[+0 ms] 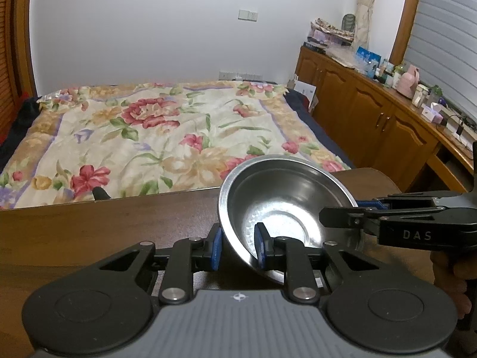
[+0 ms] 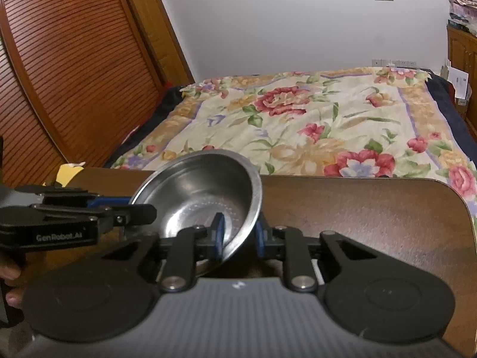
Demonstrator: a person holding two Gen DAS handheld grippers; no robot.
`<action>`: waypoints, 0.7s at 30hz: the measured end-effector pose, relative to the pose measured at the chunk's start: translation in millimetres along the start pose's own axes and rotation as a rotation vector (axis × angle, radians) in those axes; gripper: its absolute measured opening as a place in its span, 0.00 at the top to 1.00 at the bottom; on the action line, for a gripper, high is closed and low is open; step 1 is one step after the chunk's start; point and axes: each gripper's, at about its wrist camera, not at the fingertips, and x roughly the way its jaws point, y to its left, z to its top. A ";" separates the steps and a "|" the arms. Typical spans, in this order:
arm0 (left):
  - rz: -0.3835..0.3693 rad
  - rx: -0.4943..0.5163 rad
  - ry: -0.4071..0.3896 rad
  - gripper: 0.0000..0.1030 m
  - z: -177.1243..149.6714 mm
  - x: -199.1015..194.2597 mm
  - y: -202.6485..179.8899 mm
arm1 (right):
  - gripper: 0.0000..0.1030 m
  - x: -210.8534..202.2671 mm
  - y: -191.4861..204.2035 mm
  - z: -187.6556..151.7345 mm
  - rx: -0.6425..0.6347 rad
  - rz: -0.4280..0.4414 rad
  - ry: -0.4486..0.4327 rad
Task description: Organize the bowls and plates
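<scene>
Steel bowl (image 1: 280, 205) was held tilted above the wooden counter (image 1: 104, 226), its rim pinched at once by the left hand-held gripper (image 1: 238, 246) and the right hand-held gripper (image 2: 237, 237), each closed on the bowl's wall. A clean handover likely required one to release only once the other's grip was secure, keeping the bowl level.

A steel bowl (image 1: 280, 208) tilted above the table (image 1: 104, 226), its rim pinched between the left claw (image 1: 238, 246) on one side and the right claw (image 2: 238, 235) on the opposite side. Behind the table lay the bed (image 1: 167, 137), with cabinets (image 1: 357, 110) to its right.
</scene>
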 end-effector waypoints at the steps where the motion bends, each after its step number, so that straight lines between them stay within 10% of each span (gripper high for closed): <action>1: -0.003 0.000 -0.005 0.76 0.9 -2.7 -0.2 | 0.78 -2.2 0.1 0.1 0.004 0.008 -0.003; 21: -0.021 0.068 -0.173 0.76 21.1 -99.4 -35.9 | 0.78 -88.4 26.6 21.6 -0.022 0.038 -0.169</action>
